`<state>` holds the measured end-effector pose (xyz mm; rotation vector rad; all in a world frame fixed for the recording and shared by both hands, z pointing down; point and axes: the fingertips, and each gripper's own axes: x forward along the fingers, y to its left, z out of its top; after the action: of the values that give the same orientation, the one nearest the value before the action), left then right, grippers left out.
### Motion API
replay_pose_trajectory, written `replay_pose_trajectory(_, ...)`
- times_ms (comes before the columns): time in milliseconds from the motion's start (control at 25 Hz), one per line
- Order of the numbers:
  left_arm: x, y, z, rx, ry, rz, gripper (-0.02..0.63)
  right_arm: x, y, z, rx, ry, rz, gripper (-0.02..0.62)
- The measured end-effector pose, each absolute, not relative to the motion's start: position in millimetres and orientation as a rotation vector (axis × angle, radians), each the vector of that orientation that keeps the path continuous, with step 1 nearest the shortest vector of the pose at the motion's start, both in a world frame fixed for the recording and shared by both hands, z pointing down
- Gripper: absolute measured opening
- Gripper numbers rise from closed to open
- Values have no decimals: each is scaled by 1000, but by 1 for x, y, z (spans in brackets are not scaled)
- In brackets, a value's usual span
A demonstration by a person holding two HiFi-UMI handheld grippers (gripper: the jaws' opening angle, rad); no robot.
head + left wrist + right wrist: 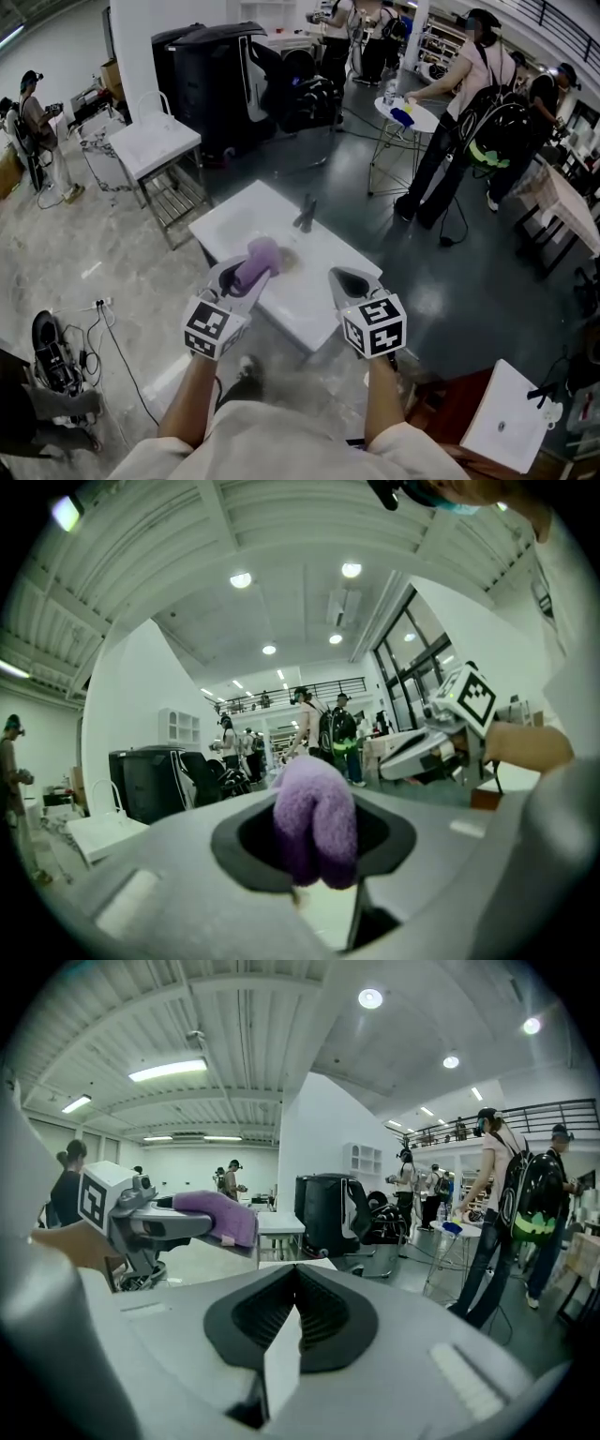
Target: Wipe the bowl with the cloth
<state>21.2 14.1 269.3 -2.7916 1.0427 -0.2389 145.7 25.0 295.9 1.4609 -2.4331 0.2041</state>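
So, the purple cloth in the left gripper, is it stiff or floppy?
Probably floppy: the purple cloth bulges in soft folds from the left gripper. Likely light and grippy, since its surface looks fluffy.

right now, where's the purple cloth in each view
Head view: cloth just left of centre, pinched in the left tongs over the white table.
Left gripper view: cloth centre, low, clamped between that gripper's own jaws.
Right gripper view: cloth left of centre, hanging from the other tongs.
Shared landmark: the black machine behind.
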Motion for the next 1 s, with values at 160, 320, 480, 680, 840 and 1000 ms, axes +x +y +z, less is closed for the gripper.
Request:
replay_pose_trajectory(160, 19, -12, 278, -2810, 1039, -235, 124, 141, 4, 309, 1421, -2432, 224, 6)
replay_pose_trajectory(320, 18, -46, 282, -2819, 1023, -227, 124, 135, -27, 323, 1385, -2423, 282, 6)
replay_pose_trajectory(480, 8, -92, 290, -2820, 1019, -233, 124, 126, -73, 335, 1386, -2405, 321, 6)
replay_pose_trajectory(680, -3, -155, 303, -2845, 1035, -252, 124, 114, -134, 346, 1378, -2393, 297, 6)
replay_pose_trajectory(840, -12, -197, 320, -2865, 1030, -274, 124, 103, -177, 361, 1366, -2371, 312, 6)
replay_pose_trajectory(1000, -26, -241, 339, -2893, 1043, -299, 124, 87, -218, 391, 1338, -2322, 345, 6)
